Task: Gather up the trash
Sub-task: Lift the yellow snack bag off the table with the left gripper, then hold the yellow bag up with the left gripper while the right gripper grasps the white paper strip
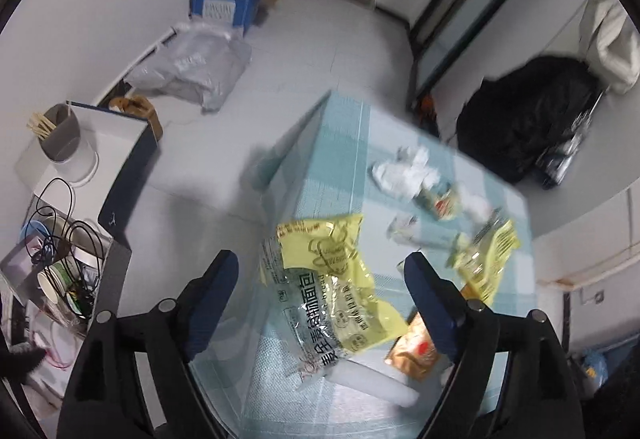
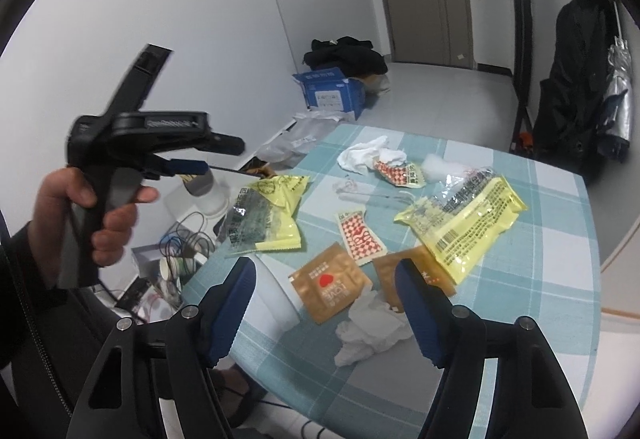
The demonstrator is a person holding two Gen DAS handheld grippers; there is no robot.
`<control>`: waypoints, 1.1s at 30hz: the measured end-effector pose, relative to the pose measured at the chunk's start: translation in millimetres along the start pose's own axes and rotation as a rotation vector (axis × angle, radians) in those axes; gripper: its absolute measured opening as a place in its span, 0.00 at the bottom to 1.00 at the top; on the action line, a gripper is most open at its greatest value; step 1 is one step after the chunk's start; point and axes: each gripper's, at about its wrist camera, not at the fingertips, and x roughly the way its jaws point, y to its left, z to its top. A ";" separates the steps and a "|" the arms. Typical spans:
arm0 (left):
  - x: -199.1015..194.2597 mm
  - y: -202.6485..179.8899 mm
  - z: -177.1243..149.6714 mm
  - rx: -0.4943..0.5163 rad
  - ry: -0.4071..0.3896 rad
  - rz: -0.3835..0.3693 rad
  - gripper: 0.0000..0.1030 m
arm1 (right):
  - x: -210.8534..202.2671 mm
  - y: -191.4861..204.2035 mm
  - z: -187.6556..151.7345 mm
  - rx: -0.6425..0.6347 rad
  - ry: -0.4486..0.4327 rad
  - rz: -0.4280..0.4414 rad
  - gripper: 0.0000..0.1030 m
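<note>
Checked blue-white tablecloth (image 2: 520, 299) w/ wrappers scattered, white walls behind.
Your left gripper (image 1: 320, 295) hangs released over the yellow bread bag (image 1: 332, 279) at the table's near-left edge, pads not touching it. Your right gripper (image 2: 326, 303) is also spread, nothing pinched; gold sachet (image 2: 330, 285) & crumpled tissue (image 2: 370, 327) lie on the cloth btwn its fingers. 2nd yellow bag (image 2: 466, 223) sits farther right.

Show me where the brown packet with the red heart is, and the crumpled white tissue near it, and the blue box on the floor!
brown packet (image 2: 329, 287), right wrist view, on its red heart.
white tissue (image 2: 370, 327), right wrist view, on its crumpled middle.
blue box (image 2: 331, 95), right wrist view, on its front face.
</note>
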 end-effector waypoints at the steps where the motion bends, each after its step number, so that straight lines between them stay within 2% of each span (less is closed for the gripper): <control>1: 9.2 -2.6 1.8 0.012 0.025 0.021 0.81 | 0.3 -1.4 0.6 0.003 -0.001 0.006 0.70; 4: 31.6 -9.3 6.4 0.054 0.068 0.086 0.81 | 1.4 -5.8 2.0 0.022 0.002 0.020 0.70; 9: 68.6 -4.0 9.3 0.086 0.192 0.123 0.81 | -2.2 -17.2 3.1 0.044 -0.002 0.031 0.70; 11: 72.8 1.5 7.9 0.080 0.214 0.133 0.81 | -2.7 -20.5 2.5 0.047 0.002 0.036 0.70; 14: 70.8 1.7 8.7 0.073 0.203 0.134 0.80 | -0.4 -26.7 2.3 0.047 0.017 0.037 0.70; 15: 70.2 0.3 9.2 0.078 0.198 0.139 0.78 | -0.2 -27.7 2.4 0.047 0.020 0.036 0.70; 18: 71.9 -6.0 8.8 0.082 0.210 0.118 0.53 | 1.2 -30.4 4.2 0.054 0.026 0.044 0.70; 20: 71.3 -11.2 9.1 0.092 0.196 0.143 0.47 | 0.1 -30.0 4.1 0.055 0.026 0.051 0.70; 22: 68.1 -10.8 9.5 0.089 0.184 0.155 0.37 | -0.9 -28.8 4.3 0.052 0.025 0.056 0.70; 27: 62.6 -2.3 12.2 0.043 0.173 0.140 0.24 | -2.6 -23.5 1.9 0.037 0.027 0.060 0.70; 30: 56.1 1.2 12.3 0.025 0.152 0.155 0.22 | -1.8 -20.8 1.0 0.029 0.031 0.052 0.70; 33: 44.0 0.9 13.3 0.015 0.118 0.138 0.21 | 0.1 -17.5 -0.5 0.023 0.038 0.040 0.70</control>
